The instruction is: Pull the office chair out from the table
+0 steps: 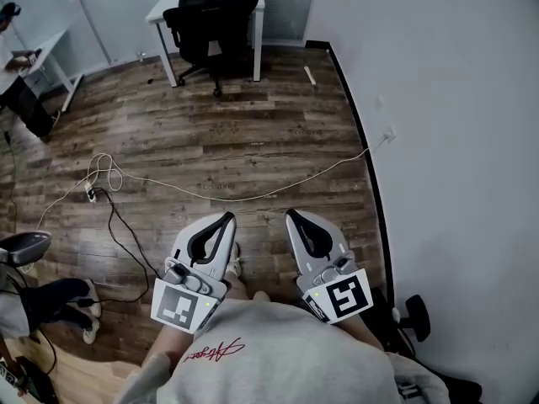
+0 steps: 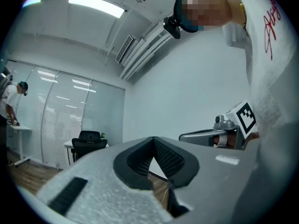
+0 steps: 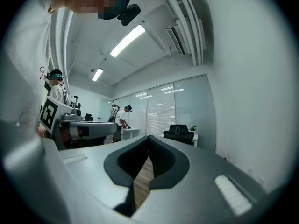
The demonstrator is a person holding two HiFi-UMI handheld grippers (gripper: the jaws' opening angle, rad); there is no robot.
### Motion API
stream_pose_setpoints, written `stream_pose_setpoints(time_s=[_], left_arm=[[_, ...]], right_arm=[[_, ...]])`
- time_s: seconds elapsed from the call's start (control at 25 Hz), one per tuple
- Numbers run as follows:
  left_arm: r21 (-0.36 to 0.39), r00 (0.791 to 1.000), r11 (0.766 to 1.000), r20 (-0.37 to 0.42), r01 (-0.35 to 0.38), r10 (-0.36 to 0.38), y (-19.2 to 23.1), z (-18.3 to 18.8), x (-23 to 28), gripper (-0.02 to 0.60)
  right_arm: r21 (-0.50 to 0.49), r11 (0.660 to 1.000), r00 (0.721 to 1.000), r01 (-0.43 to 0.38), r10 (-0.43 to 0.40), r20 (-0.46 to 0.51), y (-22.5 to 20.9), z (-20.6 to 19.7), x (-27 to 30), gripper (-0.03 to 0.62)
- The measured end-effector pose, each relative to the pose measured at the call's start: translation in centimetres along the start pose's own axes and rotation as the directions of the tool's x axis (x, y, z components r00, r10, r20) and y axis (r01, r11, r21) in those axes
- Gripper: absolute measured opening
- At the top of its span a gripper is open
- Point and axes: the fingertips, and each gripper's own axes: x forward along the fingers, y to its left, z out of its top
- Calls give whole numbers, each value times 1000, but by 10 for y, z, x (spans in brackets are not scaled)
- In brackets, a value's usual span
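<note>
Office chair (image 1: 210,22) at 12 o'clock, far end of the room, pushed in against the white table (image 1: 162,7), backrest towards us. Well apart from both claws.
Left claw (image 1: 228,218), right claw (image 1: 290,215): jaws pressed together, nothing in either, side by side, pointing level at the chair.
Room to move: open wood floor (image 1: 253,116) all the way up to the chair. White wall (image 1: 446,124) closes off the 3 o'clock side, black baseboard (image 1: 358,124) at its foot.
In the way: white cable (image 1: 253,196) crosses the floor just ahead of the claws, from the wall socket (image 1: 389,133) towards 9 o'clock. Black cable (image 1: 126,238) at 9.
Second table (image 1: 46,49) at 10 o'clock, person (image 2: 8,104) standing at it. Someone's legs (image 1: 59,303) at 8.
</note>
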Motion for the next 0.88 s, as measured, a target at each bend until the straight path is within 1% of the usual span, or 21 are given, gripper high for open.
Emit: stream_pose_setpoints(time_s=[0.4,0.56,0.64,0.8,0.88], left_arm=[[37,999,998,-11,-41,41,101,-8,32,-8],[19,999,999,0,-41,41,130,-6,54,-8],[20,999,999,-7,-33,33,145,-5,69,-8],[11,999,999,2,-51,51,177,-1,88,-8],[25,998,998,-12,-60,60,194,-3,91,-8]], right_arm=[[-11,1000,1000,-22,22,5,-18,-8,99,-2],[-7,1000,1000,-15,15,-4,-31,-11,131,-2],[-8,1000,1000,-9,9,-11,-42,-9,151,-2],[-8,1000,1000,-19,18,-24,-55,-8,185,-2],[-11,1000,999,-25,25,-25,-57,-8,200,-2]])
